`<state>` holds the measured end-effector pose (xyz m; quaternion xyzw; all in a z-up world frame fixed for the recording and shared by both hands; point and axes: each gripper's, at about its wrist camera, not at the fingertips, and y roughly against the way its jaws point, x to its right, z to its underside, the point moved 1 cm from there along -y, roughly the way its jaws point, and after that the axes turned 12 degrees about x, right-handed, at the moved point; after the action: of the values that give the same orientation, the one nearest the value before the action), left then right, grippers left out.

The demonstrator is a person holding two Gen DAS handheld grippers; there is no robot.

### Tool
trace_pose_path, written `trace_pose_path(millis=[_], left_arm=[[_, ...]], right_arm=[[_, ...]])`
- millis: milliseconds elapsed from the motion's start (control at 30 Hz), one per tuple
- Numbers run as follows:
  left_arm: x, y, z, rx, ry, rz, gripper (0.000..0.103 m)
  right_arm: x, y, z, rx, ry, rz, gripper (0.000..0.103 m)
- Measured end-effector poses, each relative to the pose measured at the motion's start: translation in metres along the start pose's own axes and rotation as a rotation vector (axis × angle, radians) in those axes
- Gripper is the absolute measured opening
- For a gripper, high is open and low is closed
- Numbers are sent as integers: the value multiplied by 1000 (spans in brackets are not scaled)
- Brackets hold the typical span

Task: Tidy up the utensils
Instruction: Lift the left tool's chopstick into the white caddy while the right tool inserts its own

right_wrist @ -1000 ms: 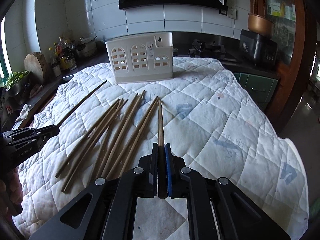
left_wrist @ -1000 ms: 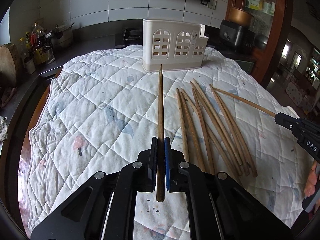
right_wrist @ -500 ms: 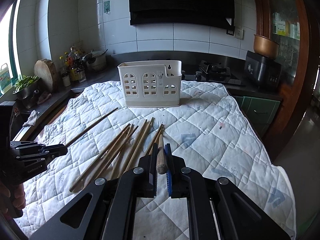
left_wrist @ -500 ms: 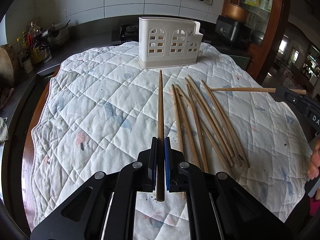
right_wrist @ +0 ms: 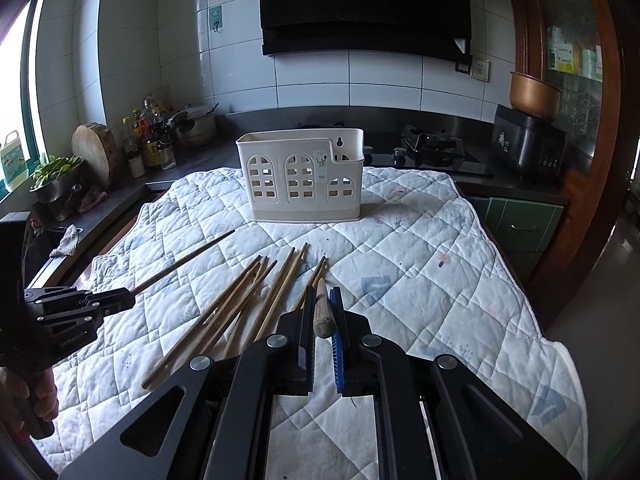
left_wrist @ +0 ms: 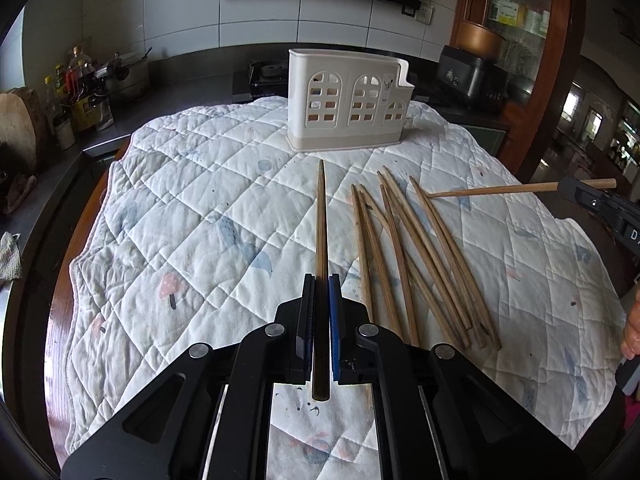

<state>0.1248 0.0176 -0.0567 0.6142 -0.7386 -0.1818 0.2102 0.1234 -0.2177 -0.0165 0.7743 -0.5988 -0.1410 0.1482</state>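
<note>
Where pads pinch, chopstick point(right_wrist: 320, 312) foreshortened, holder point(right_wrist: 304, 176) interior hidden

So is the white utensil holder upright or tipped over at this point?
Upright. The utensil holder stands on its base on the quilted cloth, open top upward. No chopsticks show through its window cutouts.

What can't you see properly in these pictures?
- Inside of the holder: both views; its walls hide whether anything is in it.
- Right chopstick: right view shows it end-on, so its length is hidden; the left view shows it.
- Back end of the left chopstick: right view; the left claw covers it.
- Near ends of some loose chopsticks: right view; the right claw hides them.
- Counter bottle labels: too small.
</note>
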Motion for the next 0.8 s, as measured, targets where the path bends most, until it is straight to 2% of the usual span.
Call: trace_pose_path(millis=[133,400,600,800], left_arm=[[0,7,-19,39,-12,18,5],[-1,10,-55,49,-47,20,5],[-1,17,-103,70,-87,27,5],[4,0,-152,27,-159,12,5]], right_arm=[[1,-4,-21,5,19,-37,7],[2,-9,-67,49,84,-68,7],[6,-16,-118,86,109,-85,7],[14,-26,-165,123,122,-92,7]])
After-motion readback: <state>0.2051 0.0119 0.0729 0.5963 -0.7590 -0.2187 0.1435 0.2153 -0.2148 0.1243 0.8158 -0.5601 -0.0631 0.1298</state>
